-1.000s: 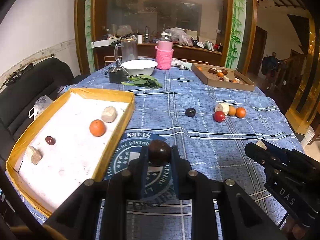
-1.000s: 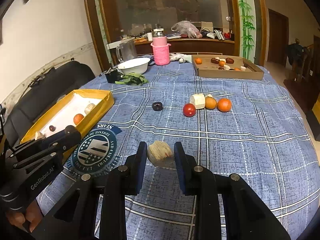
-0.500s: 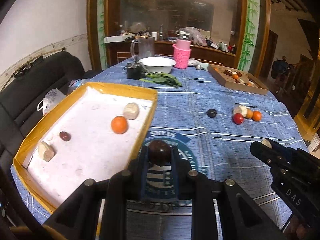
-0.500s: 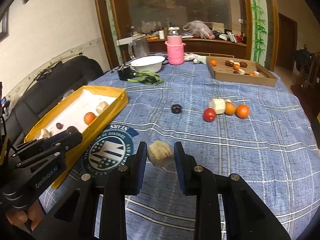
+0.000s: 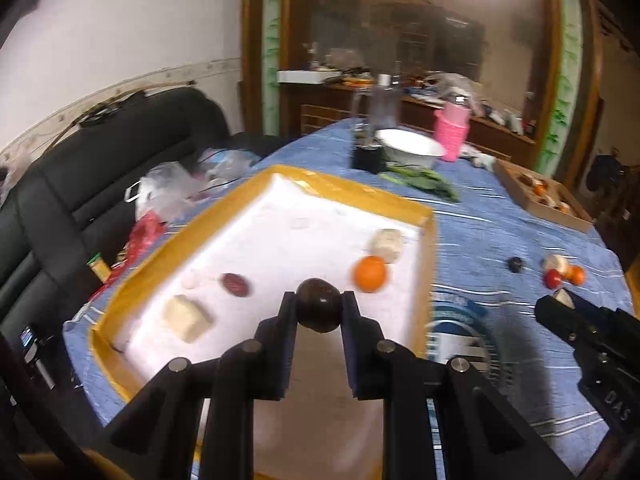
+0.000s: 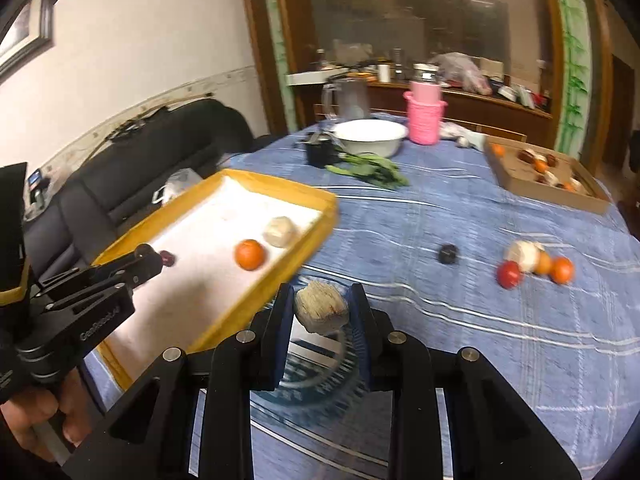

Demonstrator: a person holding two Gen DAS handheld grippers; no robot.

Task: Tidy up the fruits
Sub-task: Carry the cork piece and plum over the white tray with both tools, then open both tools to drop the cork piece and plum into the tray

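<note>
In the left wrist view, a dark brown round fruit is seen clamped between the two fingers of the left gripper, which is held above the near part of the yellow-rimmed tray. On the tray's white floor are seen an orange, a pale lump just behind it, a dark red fruit and a pale block. Further right on the blue cloth, a small dark fruit is set apart from a cluster of red, pale and orange fruits. In the right wrist view, a pale fibrous lump is gripped by the closed-in fingers of the right gripper, held over the cloth just beside the tray's near right corner. A cardboard box holding more fruit is seen far right.
</note>
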